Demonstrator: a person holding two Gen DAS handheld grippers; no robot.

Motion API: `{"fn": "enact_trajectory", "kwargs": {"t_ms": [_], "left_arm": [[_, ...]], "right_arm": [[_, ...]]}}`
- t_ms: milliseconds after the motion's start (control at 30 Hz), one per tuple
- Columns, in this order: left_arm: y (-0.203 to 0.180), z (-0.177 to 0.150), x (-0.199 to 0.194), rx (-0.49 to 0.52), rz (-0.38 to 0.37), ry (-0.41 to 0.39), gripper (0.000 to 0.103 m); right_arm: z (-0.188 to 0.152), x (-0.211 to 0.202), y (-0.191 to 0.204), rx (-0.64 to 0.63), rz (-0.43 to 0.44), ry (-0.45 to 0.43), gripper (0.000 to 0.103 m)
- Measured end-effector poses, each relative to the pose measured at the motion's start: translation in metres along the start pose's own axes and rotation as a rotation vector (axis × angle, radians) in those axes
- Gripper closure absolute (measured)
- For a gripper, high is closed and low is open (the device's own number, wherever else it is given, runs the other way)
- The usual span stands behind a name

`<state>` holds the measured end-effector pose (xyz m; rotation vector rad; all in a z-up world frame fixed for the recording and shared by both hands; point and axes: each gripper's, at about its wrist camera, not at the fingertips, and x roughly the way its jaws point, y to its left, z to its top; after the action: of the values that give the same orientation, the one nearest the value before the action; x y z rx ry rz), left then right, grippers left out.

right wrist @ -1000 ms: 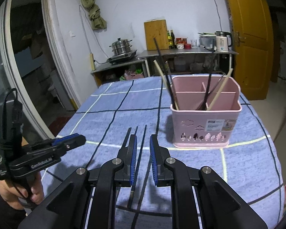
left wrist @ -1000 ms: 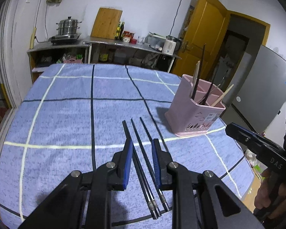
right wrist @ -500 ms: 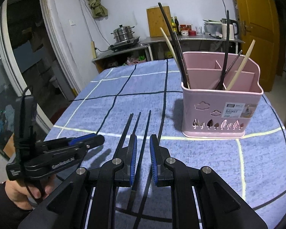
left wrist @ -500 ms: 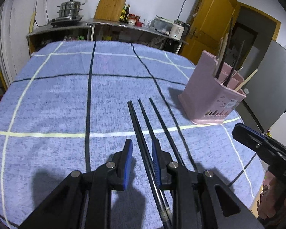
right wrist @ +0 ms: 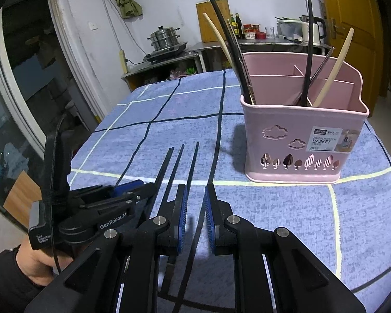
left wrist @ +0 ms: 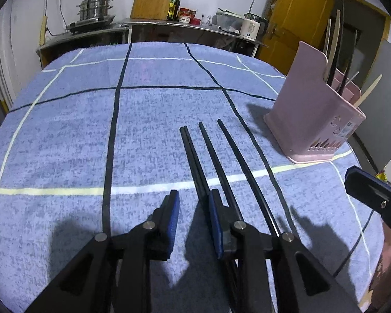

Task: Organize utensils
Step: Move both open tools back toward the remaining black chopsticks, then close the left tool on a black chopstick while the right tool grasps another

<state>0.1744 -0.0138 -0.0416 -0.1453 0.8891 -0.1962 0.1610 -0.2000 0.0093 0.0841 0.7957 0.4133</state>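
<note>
Beside the pink utensil basket [right wrist: 303,140], black chopsticks [left wrist: 211,154] lie on the table [left wrist: 65,135] as both slightly parted, empty hand-held grippers, left [left wrist: 193,221] and right [right wrist: 195,216], are lowered closer, the left's jaws just widened for pickup.

The round table is covered by a blue mottled cloth [left wrist: 65,135] crossed by a wide check of dark navy and pale cream lines. Four slim black chopsticks [left wrist: 213,154] are seen against it, and a pale pink plastic utensil basket [right wrist: 302,140], cut with cloud and leaf outlines and marked by a white label, is filled with black and cream-coloured sticks. Black frames with blue pads are shown on the left gripper [left wrist: 194,198] and the right gripper [right wrist: 195,194], and a yellow-orange wooden door [left wrist: 297,26] is set in a white wall.
</note>
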Motion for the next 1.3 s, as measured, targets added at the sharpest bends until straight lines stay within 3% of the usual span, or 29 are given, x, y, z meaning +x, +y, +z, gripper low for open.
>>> {"fn": "enact_trajectory", "kwargs": {"t_ms": [400,500,600,667,800,1300], "left_arm": [[-0.004,-0.001,0.0,0.005,0.056,-0.007,0.075],[-0.004,0.0,0.001,0.039,0.092,0.006,0.078],[0.0,0.001,0.0,0.036,0.081,0.015,0.081],[0.004,0.002,-0.002,0.035,0.086,0.016,0.089],[0.019,0.002,-0.005,0.024,0.071,0.022,0.092],[0.056,0.004,-0.012,-0.064,0.025,0.035,0.093]], "right_arm": [[-0.001,0.0,0.002,-0.003,0.004,-0.002,0.089],[-0.001,-0.001,0.003,-0.006,0.005,-0.005,0.089],[-0.001,-0.001,0.005,-0.004,0.009,-0.008,0.089],[-0.002,0.001,0.006,-0.002,0.018,-0.006,0.089],[-0.004,0.005,0.012,-0.009,0.031,0.003,0.089],[0.001,0.066,0.031,-0.023,0.043,0.08,0.089]]}}
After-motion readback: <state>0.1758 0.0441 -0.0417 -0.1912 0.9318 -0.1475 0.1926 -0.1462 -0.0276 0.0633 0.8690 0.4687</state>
